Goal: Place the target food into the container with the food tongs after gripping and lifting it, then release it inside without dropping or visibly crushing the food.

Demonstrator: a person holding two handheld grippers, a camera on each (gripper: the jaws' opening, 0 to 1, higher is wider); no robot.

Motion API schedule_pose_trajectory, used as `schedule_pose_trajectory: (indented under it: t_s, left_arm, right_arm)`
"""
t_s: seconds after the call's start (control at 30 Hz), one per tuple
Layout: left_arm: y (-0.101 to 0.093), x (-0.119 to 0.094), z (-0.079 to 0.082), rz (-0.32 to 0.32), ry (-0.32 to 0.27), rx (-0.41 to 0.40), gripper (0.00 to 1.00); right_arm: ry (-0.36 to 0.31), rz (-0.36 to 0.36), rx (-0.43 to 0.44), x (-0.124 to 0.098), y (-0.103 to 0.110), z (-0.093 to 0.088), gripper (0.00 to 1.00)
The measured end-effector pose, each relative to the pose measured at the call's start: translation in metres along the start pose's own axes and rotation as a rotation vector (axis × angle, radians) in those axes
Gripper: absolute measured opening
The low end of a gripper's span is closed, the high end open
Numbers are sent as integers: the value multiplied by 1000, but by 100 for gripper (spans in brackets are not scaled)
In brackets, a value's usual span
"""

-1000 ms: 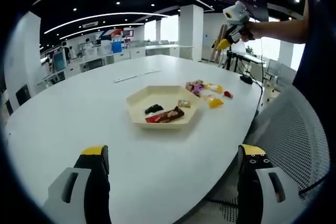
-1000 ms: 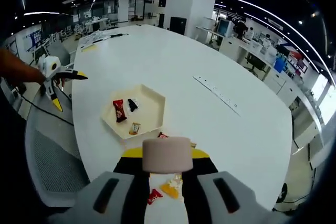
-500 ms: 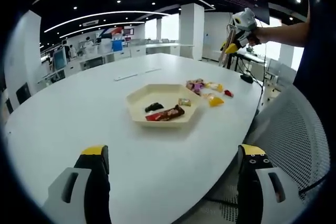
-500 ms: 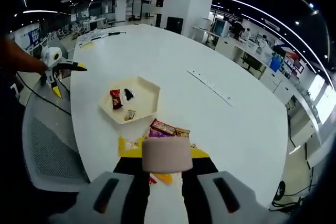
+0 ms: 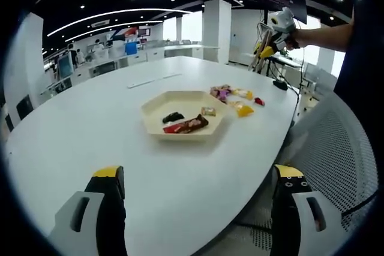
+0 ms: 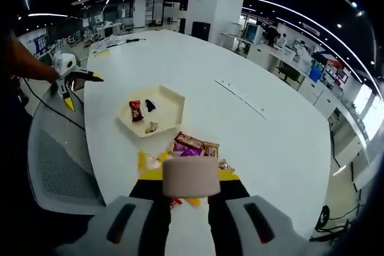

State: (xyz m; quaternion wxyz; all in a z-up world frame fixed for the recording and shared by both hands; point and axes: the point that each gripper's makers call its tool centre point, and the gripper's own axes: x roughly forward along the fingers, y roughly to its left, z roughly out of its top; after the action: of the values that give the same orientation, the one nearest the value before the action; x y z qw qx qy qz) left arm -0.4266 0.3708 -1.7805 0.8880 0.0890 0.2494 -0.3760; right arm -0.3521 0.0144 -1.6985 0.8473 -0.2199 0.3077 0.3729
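A big white oval table (image 5: 120,142) carries a cream hexagonal tray (image 5: 183,114), seen too in the right gripper view (image 6: 165,112). Inside it lie a red wrapped bar (image 5: 187,125), a small dark wrapped piece (image 5: 173,117) and a little tan sweet (image 5: 208,111); whatever is printed on the wrappers is too small to read. Just beyond the tray's far right side sits a loose heap of snacks (image 5: 235,96), purple, yellow and red packets apart from the tray.

The left gripper (image 5: 195,199) hangs low over the table's near edge with its yellow-tipped jaws spread wide and nothing between them. From there the right gripper (image 5: 276,25) shows far off to the right, held up in a person's hand.

The right gripper view looks down from above the snack heap (image 6: 191,147), which lies just ahead of its own jaws. These are clamped on a pale pinkish block (image 6: 191,176), a marshmallow-like piece, held above the table. This view also catches the left gripper (image 6: 69,76) at the table's left rim, and a grey mesh chair (image 6: 60,166) beside it.
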Motion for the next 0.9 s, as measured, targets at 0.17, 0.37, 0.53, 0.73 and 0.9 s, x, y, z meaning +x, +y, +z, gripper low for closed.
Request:
schedule_pose_trajectory:
  t_s: [0.17, 0.37, 0.53, 0.73, 0.9]
  left_arm:
    - [-2, 1, -1, -4, 6, 11, 99]
    - [-1, 0, 0, 5, 5, 9, 99]
    - [-1, 1, -1, 5, 8, 11, 99]
    - [-2, 1, -2, 2, 13, 11, 99]
    - [-1, 1, -1, 4, 9, 8, 99]
  right_arm:
    - [4, 7, 14, 6, 6, -12, 22]
    - [-1, 16, 35, 15, 14, -28, 22]
    - [13, 11, 52, 22, 21, -46, 22]
    - [17, 3, 78, 30, 26, -55, 22]
    - [29, -2, 90, 39, 26, -65, 22]
